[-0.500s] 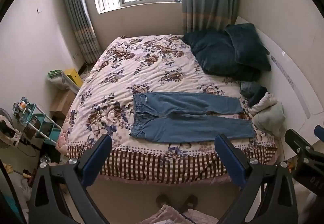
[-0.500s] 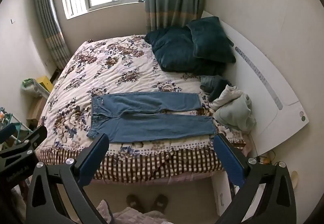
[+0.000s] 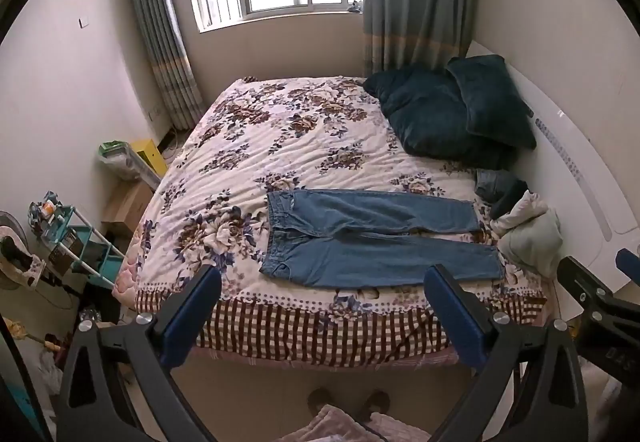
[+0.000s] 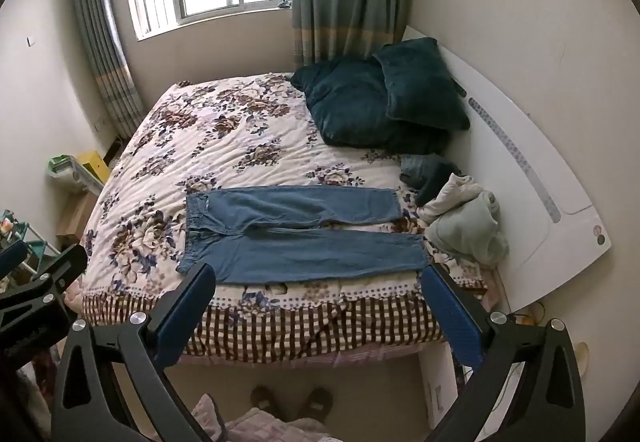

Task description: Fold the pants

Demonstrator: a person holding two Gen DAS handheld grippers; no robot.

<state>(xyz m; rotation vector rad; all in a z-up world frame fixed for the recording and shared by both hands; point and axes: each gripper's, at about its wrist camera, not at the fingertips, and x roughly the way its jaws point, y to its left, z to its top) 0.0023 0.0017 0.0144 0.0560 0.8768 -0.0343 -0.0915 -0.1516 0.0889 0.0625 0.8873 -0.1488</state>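
Blue jeans lie spread flat near the front edge of a bed with a floral quilt, waistband to the left, both legs pointing right. They also show in the right wrist view. My left gripper is open and empty, held high above the floor in front of the bed. My right gripper is open and empty at a similar height, to the right of the left one. Neither touches the jeans.
Dark teal pillows lie by the white headboard. A heap of pale and dark clothes sits beside the jeans' leg ends. A teal shelf rack and boxes stand left of the bed. Slippers are on the floor below.
Both views have shifted only slightly; the bed sits a touch lower in the frames. The jeans have not moved and both grippers stay open.
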